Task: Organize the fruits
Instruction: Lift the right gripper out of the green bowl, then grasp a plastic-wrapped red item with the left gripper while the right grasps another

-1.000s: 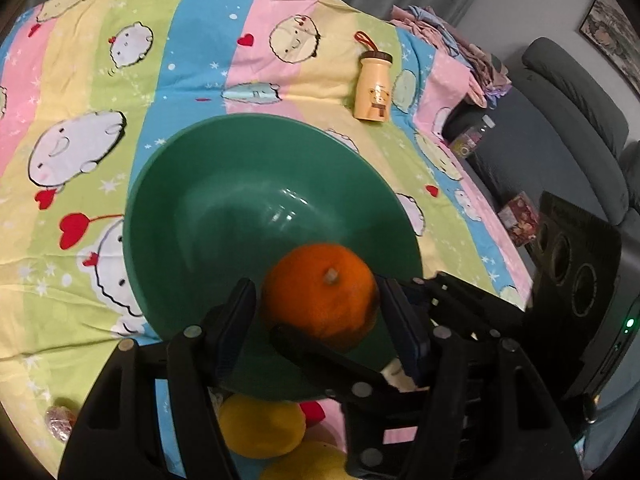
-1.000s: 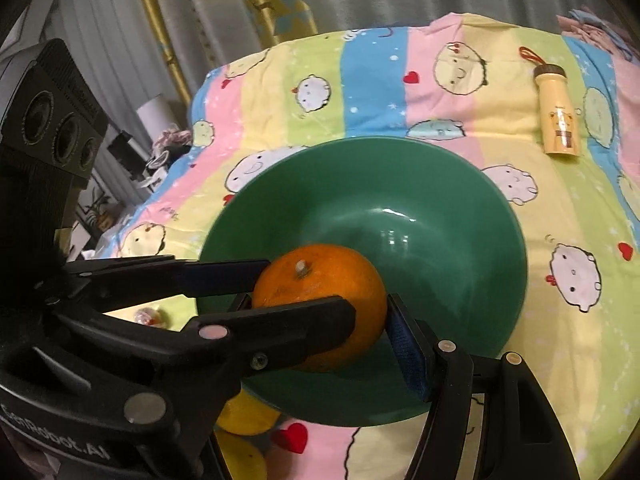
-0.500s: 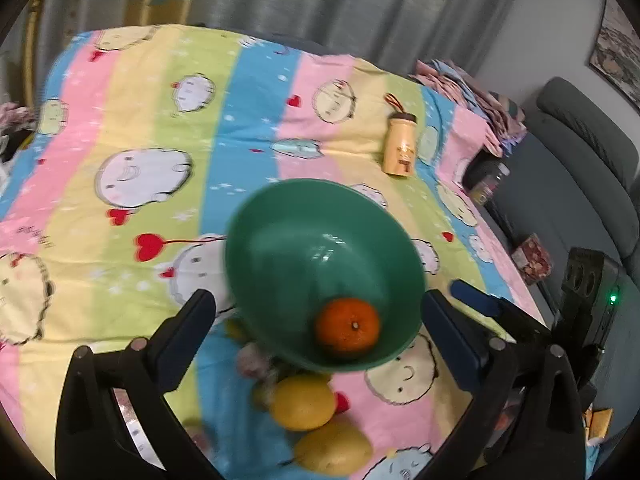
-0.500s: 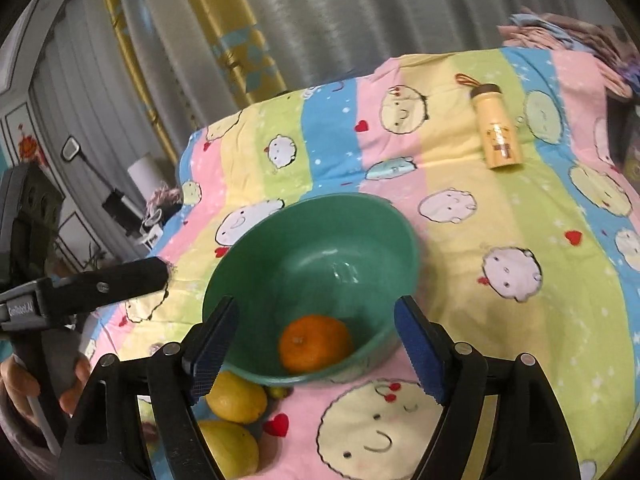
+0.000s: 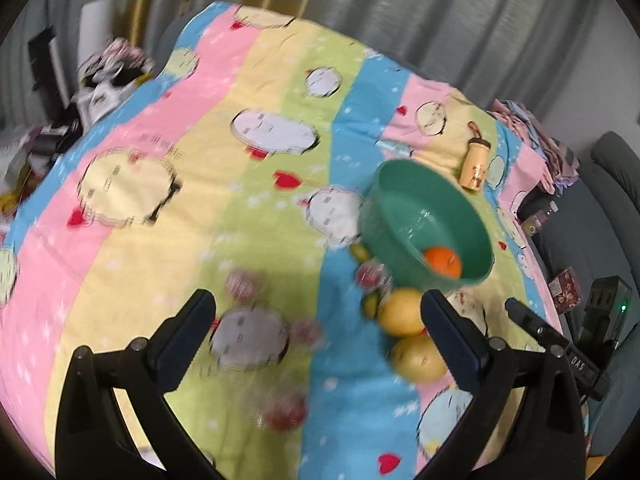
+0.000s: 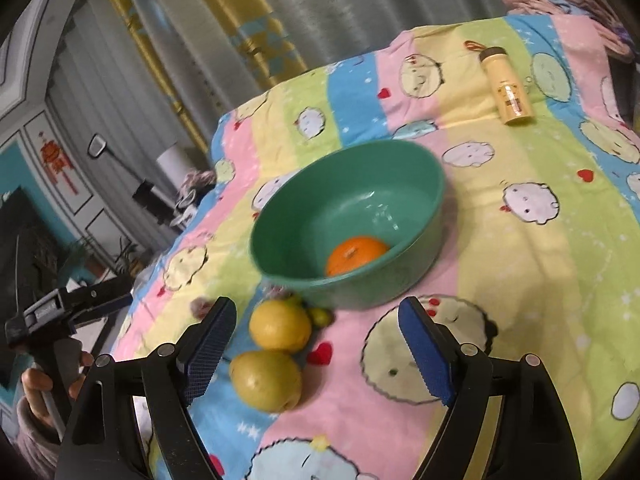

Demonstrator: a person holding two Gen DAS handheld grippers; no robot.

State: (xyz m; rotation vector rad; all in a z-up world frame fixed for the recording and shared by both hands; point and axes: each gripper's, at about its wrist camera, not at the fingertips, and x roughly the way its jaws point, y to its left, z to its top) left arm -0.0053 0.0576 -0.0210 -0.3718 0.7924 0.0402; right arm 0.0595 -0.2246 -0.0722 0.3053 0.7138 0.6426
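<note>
An orange [image 5: 442, 261] [image 6: 356, 254] lies alone inside the green bowl [image 5: 416, 208] [image 6: 360, 192] on the striped cartoon cloth. Two yellow fruits [image 6: 280, 326] [image 6: 266, 380] sit side by side just in front of the bowl, with small green fruits [image 6: 320, 316] next to them. Blurred reddish little fruits [image 5: 240, 284] [image 5: 286, 416] are scattered to the left. My left gripper [image 5: 316, 304] is open wide over the cloth, left of the bowl, holding nothing. My right gripper [image 6: 316, 312] hovers above the yellow fruits, its jaws opening and empty.
A small yellow bottle [image 5: 474, 166] [image 6: 508, 88] lies on the cloth behind the bowl. Folded clothes [image 5: 532, 136] sit at the far right edge, and a grey sofa [image 5: 616, 184] stands beyond. A hand [image 6: 36, 384] holds the left gripper at the cloth's left edge.
Both grippers released the orange, which now rests in the bowl. Both drew back from the bowl; the left one swung far to the left and its jaws spread wide.
</note>
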